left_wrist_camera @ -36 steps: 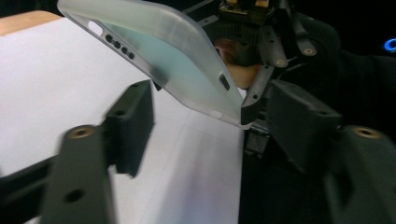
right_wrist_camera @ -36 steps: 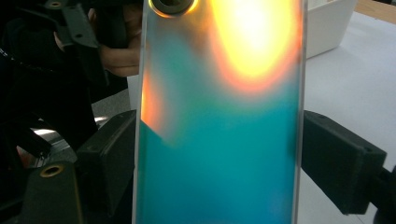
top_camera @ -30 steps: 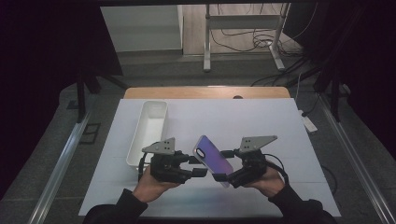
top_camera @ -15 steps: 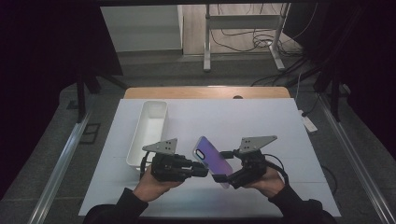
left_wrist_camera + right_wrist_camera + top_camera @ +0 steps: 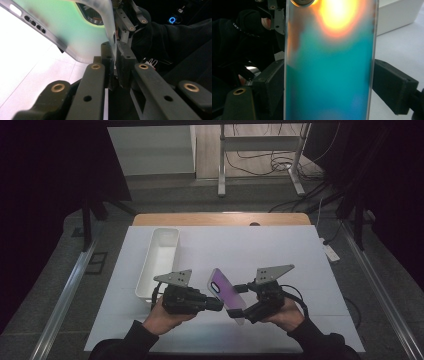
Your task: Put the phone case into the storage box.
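A translucent phone case (image 5: 226, 290), purple from above and shimmering green-blue close up, hangs tilted over the white table between both grippers. My right gripper (image 5: 237, 301) is shut across the case's width; its two pads (image 5: 392, 85) press the case (image 5: 329, 50) on its long edges. My left gripper (image 5: 220, 305) comes in from the left, and its jaws have just been closing. In the left gripper view they (image 5: 115, 53) pinch the thin rim of the case (image 5: 75, 30) near a corner. The right gripper's links (image 5: 127, 22) show behind that rim.
A long white tray (image 5: 160, 262) stands on the table's left side, just behind my left hand. The white table top (image 5: 280, 255) stretches out behind the grippers. Dark sleeves enter from the bottom edge. A metal stand and cables sit on the floor beyond.
The left gripper's jaws have closed onto the case's rim. Both hands and the case have stayed where they were.
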